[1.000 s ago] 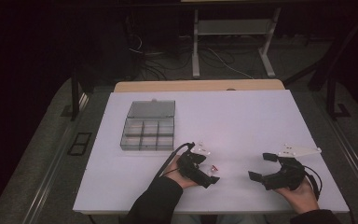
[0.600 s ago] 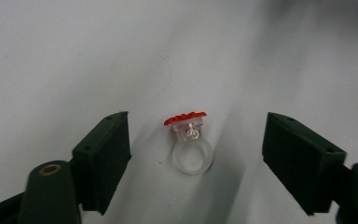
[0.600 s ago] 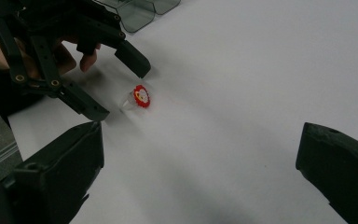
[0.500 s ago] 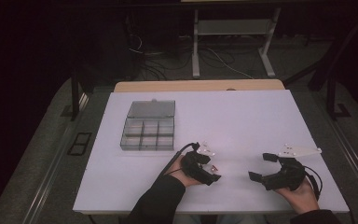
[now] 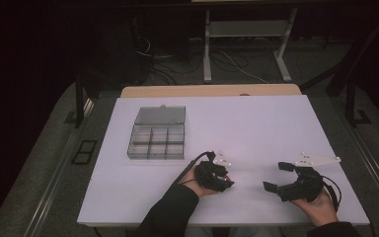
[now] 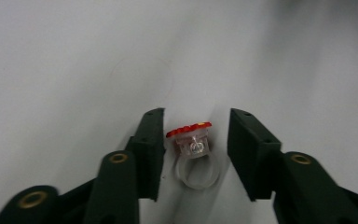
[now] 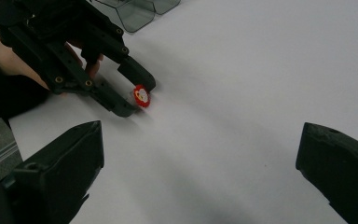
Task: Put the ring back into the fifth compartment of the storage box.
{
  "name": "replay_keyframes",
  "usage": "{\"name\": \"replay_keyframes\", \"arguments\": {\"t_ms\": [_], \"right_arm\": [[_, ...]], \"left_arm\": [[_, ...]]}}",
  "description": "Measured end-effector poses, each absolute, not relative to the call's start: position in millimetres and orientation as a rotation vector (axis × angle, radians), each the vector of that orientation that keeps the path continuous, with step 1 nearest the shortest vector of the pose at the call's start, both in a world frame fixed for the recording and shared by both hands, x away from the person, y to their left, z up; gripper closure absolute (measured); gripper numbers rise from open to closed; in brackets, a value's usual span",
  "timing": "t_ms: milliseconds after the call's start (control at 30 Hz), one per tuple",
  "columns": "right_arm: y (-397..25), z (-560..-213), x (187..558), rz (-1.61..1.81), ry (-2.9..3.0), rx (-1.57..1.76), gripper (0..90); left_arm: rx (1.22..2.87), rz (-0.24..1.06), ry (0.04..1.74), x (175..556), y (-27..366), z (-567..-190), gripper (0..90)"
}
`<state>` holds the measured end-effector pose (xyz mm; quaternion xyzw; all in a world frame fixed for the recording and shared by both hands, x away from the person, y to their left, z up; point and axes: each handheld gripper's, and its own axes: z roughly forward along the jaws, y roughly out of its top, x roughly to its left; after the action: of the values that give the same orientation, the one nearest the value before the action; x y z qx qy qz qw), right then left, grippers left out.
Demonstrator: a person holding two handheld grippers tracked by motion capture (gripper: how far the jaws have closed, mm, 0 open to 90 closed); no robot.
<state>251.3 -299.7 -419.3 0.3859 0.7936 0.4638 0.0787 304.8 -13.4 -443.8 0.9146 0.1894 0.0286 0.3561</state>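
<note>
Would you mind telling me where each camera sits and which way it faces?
High view: above the person's side, facing forward and down on the table; forearms, left gripper and right gripper show.
Left gripper view: rides the left gripper, along its open jaws around a red-topped ring.
Right gripper view: rides the right gripper, across the table toward the left gripper.
Both gripper views share the ring.

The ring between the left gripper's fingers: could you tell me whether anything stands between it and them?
Nothing visible does. The ring lies on the table inside the open left gripper, with bare gaps on both sides to the fingers.
</note>
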Motion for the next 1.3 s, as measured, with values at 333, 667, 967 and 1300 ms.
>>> {"name": "replay_keyframes", "arguments": {"t_ms": [333,667,967,1300], "right_arm": [[-299.8,-419.2,251.3,1.387,2.374,1.155,0.3],[-300.1,-419.3,251.4,1.388,2.374,1.154,0.3],[-300.1,-419.4,251.6,1.388,2.374,1.155,0.3],[-300.1,-419.4,251.5,1.389,2.373,1.16,0.3]], "left_arm": [[2.357,0.039,0.512,307.4,-11.0,-443.5,70.3],[2.337,0.015,0.524,308.5,-7.0,-439.6,70.5],[2.342,0.015,0.498,314.6,-3.4,-426.3,70.5],[2.349,0.026,0.472,320.4,0.6,-411.7,70.5]]}}
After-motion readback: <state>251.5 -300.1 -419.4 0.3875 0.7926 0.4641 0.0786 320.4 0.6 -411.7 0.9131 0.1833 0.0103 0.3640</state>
